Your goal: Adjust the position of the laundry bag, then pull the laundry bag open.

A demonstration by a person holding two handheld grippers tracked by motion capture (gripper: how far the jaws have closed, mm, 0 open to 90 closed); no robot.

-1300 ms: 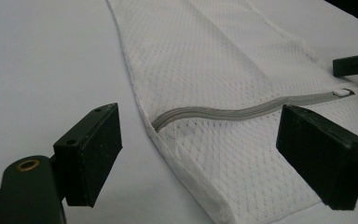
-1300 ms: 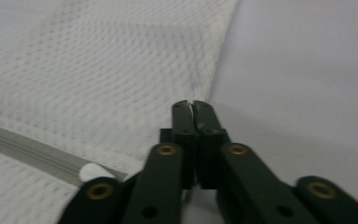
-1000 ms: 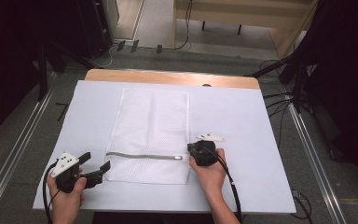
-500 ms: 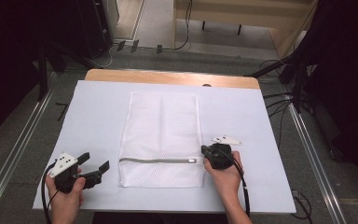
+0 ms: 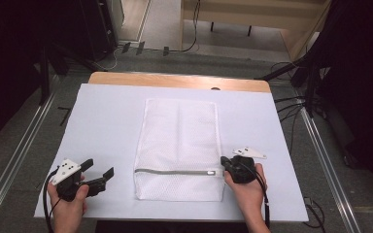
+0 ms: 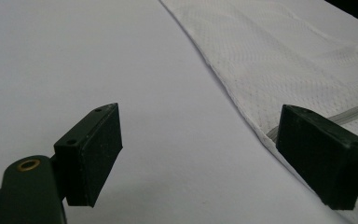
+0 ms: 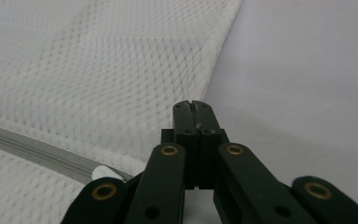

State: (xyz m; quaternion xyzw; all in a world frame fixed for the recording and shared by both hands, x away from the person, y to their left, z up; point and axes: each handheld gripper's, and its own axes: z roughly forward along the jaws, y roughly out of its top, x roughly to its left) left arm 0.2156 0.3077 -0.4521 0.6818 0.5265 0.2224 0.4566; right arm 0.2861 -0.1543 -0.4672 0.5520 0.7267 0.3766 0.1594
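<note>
My left gripper [image 5: 97, 177] rests on the counter [image 5: 102, 121] near its front left corner, its jaws spread wide with nothing between them; in the left gripper view the edge of the mesh bag [image 6: 298, 60] runs just past my far jaw, close but not touching that I can tell. The mesh bag [image 5: 179, 145] lies flat in the middle of the counter, long side running away from me, smooth apart from a faint fold line down its length. Its grey zipper [image 5: 175, 171] crosses the bag near the end closest to me and looks closed along its whole run. At the zipper's right end sits the white pull tab [image 7: 105, 172], and my right gripper [image 5: 226, 166] is right there at the bag's right edge with its jaws pressed together. In the right gripper view the tips look shut on nothing, with the tab just beside them, so I cannot say I am holding it. As I judge it, the bag is laid out and straightened; opening the zipper, if that is the job, has not begun.
</note>
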